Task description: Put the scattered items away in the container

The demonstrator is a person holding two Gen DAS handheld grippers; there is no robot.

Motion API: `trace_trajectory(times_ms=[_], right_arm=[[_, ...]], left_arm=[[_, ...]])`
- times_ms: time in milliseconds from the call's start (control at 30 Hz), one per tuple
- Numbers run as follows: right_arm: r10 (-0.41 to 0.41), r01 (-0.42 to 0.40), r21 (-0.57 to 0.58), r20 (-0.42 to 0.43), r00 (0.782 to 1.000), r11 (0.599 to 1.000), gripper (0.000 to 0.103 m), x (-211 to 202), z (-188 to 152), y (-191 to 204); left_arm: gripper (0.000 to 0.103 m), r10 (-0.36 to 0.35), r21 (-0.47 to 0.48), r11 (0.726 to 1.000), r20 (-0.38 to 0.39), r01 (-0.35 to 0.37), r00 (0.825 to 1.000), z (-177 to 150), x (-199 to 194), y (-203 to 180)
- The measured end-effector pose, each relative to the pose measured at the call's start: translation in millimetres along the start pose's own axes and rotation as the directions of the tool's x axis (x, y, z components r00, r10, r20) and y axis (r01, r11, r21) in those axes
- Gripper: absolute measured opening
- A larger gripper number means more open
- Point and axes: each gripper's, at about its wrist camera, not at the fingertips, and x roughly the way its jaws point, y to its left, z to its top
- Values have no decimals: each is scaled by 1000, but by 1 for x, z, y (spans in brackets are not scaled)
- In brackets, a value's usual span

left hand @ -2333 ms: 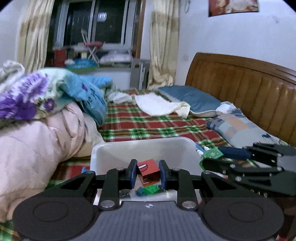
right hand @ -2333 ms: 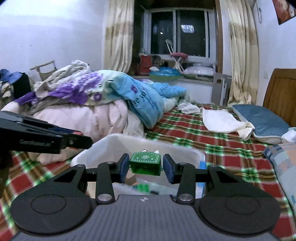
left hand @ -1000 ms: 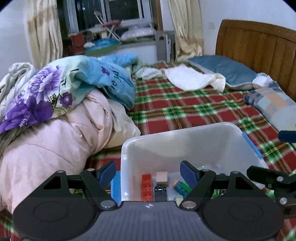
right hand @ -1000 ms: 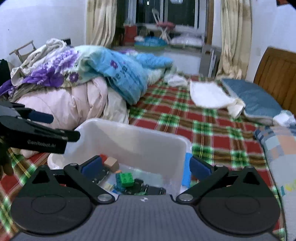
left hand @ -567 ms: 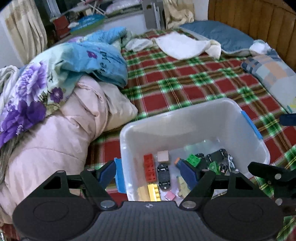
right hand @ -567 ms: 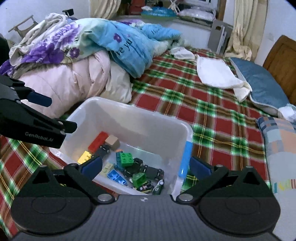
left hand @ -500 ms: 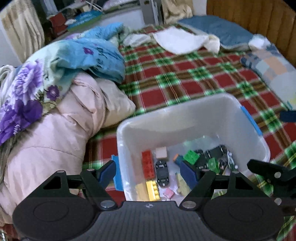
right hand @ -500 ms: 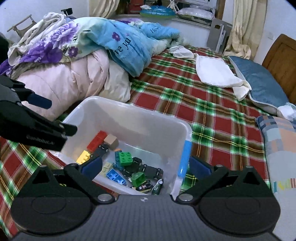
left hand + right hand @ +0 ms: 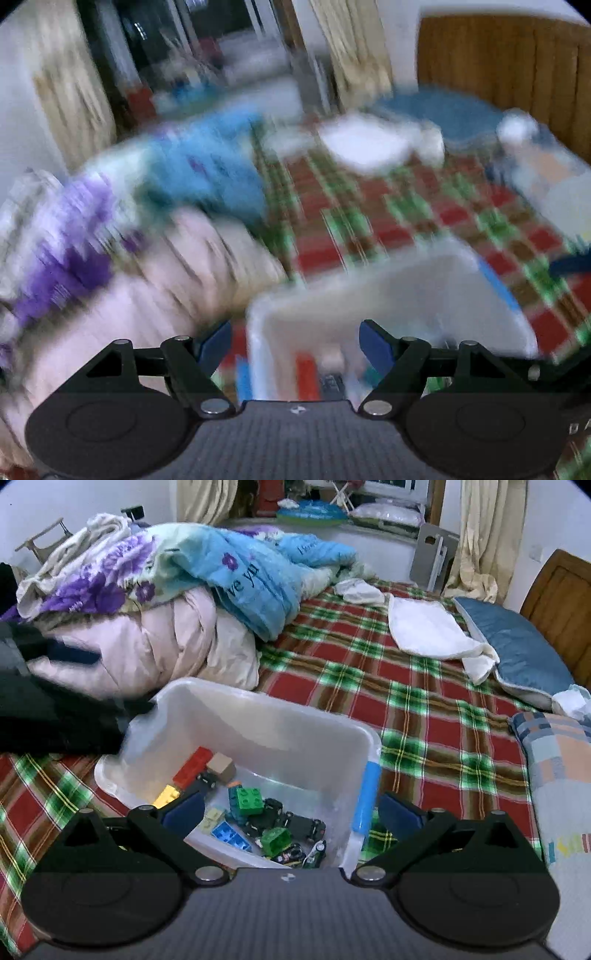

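Observation:
A white plastic bin [image 9: 258, 720] with blue handles sits on the plaid bedspread. Inside lie a red brick [image 9: 192, 761], a tan block [image 9: 221, 765], a yellow brick [image 9: 168, 794], green bricks [image 9: 250, 800] and small dark toy cars [image 9: 295, 823]. My right gripper [image 9: 290, 812] is open and empty, above the bin's near side. My left gripper [image 9: 295, 341] is open and empty over the bin [image 9: 388, 295]; its view is heavily blurred. The left gripper shows as a dark blurred shape at the left of the right wrist view [image 9: 55, 716].
A heap of pink, purple and blue quilts [image 9: 155, 602] lies left of the bin. A white cloth [image 9: 428, 627], a blue pillow [image 9: 517, 646] and a patchwork pillow [image 9: 557, 760] lie to the right. A wooden headboard [image 9: 509, 70] stands at the far right.
Both grippers opened and dropped their blocks into the bin, then rose above it. In the last half second the left gripper swings fast and its view blurs. The right gripper barely moves.

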Motion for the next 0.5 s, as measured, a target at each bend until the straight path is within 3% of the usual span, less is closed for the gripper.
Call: trace_trajectory(times_ms=[67,133,200,333,500], right_arm=[[-7,7,-1,16,1000,1000,103,-2,-1,-1],[-14,14,10,18,1000,1000,103,-1,-2,-3],[-17,16,11,14,1000,1000,103,1,-3,-4],[-20,20,3,11,1000,1000,103,4,-6,-4],[-22,22,3,6,1000,1000,103,6,-9,-5]], left_arm=[[85,5,-60,998,95,0,995,0,-12,5],[88,-47,-131,990,107,61,993,3,-13,11],[88,-97,-156,982,72,107,993,7,-6,11],[88,30,-139,990,-19,-32,999,11,9,4],[88,-27,-163,987,-78,13,997,6,18,7]])
